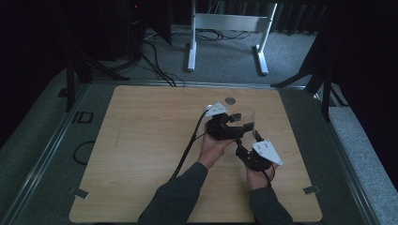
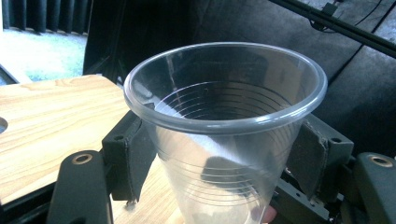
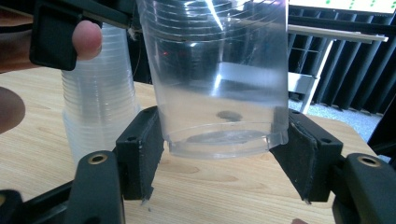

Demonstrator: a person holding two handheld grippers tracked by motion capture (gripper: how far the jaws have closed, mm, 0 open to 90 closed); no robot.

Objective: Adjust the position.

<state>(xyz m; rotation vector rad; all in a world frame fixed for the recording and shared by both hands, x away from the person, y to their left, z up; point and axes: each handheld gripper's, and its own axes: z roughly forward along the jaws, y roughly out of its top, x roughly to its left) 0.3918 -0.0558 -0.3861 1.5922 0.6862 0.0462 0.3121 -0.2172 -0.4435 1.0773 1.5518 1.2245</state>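
A clear plastic cup [image 2: 224, 93] stands upright between the black jaws of my left gripper [image 2: 223, 156], whose pads [image 2: 135, 158] press on its wall just below the rim. In the right gripper view, the same cup [image 3: 219, 70] hangs a little above the table, and my right gripper [image 3: 224, 156] has its pads [image 3: 140, 154] against both sides of the cup's base. In the high view both grippers meet over the right half of the table: the left gripper [image 1: 234, 124] is above, the right gripper [image 1: 240, 140] below, and the cup [image 1: 246, 116] is between them.
A stack of several clear cups [image 3: 98, 107] stands on the wooden table [image 1: 150, 140] just behind the held cup, by the left hand's thumb [image 3: 86, 39]. A small round hole [image 1: 229, 100] lies near the table's far edge. A white frame [image 1: 225, 28] stands on the floor beyond.
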